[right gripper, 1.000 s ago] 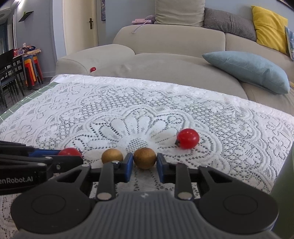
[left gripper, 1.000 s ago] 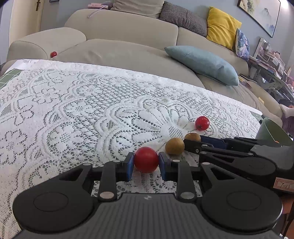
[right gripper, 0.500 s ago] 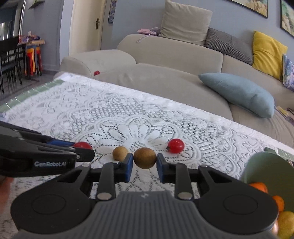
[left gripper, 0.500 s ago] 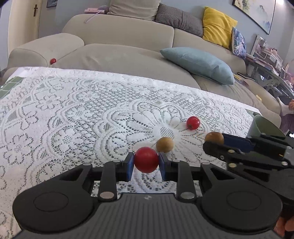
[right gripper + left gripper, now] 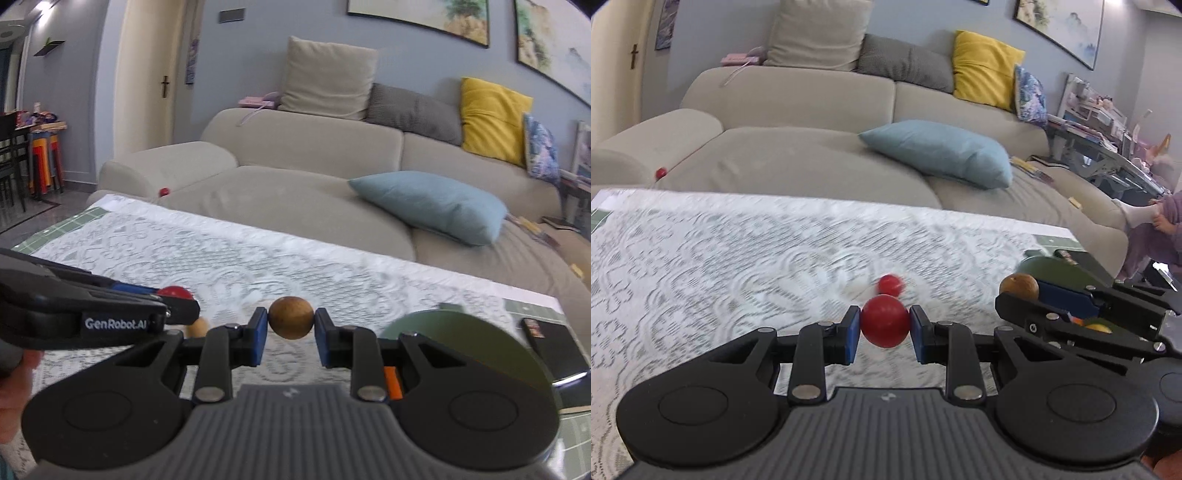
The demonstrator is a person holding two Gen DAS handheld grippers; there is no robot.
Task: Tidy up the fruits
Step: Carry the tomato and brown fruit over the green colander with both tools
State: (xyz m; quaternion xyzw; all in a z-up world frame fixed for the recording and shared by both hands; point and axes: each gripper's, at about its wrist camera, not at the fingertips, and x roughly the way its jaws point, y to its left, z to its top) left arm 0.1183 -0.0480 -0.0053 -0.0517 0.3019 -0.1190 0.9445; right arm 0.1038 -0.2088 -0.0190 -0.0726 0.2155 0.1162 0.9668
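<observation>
My left gripper (image 5: 885,325) is pinching a red fruit (image 5: 885,320) between its two blue-padded fingers (image 5: 851,334), one pad pressing on each side. The fruit is hanging clear above the lace cloth (image 5: 720,266) that is covering the table (image 5: 51,238). My left gripper is pointing forward and roughly level, toward a beige sofa (image 5: 812,122).

My right gripper (image 5: 290,326) is clamping a brown round fruit (image 5: 291,316) the same way, its fingers (image 5: 258,335) closing on both sides, and this fruit too is being held up off the cloth. From the left wrist view, my right gripper is reaching in from the right edge, lying almost sideways across the frame, its tip sitting just in front of a green bowl (image 5: 1067,271). In the right wrist view that bowl is lying just right of the fingers, partly behind them.

A second, smaller red fruit (image 5: 891,284) is resting on the lace, beyond the one I am holding. Another brown fruit (image 5: 196,327) is sitting on the cloth below my left gripper's tip. A blue cushion (image 5: 432,205) is lying on the sofa, and a tiny red ball (image 5: 164,191) is resting by its armrest.
</observation>
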